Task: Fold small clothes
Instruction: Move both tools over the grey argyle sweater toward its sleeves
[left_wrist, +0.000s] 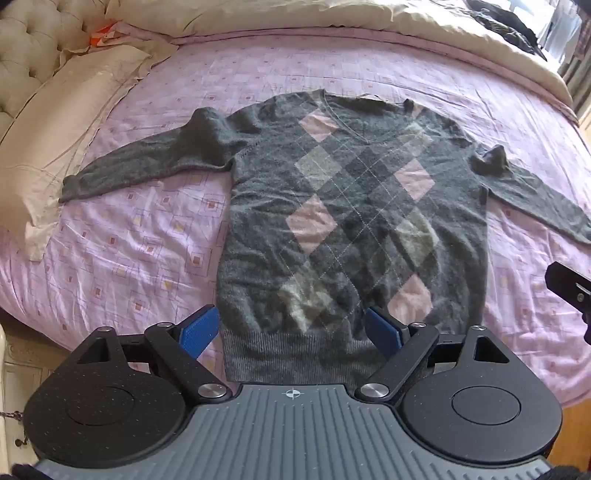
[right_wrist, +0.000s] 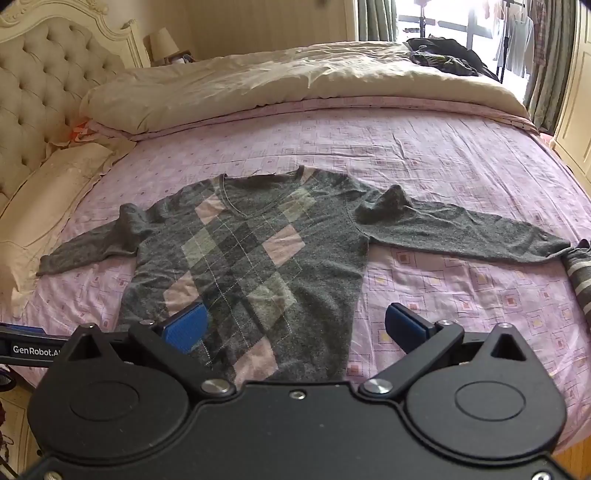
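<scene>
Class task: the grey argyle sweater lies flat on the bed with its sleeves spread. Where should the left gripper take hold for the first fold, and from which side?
Probably the left sleeve's cuff, approached from the outer, pillow side. The sleeve lies stretched outward, so its free end offers a thin edge for the open left gripper.

Grey sweater (left_wrist: 351, 221) with pink-and-pale argyle diamonds on pink square-patterned sheet (left_wrist: 147, 240)
</scene>
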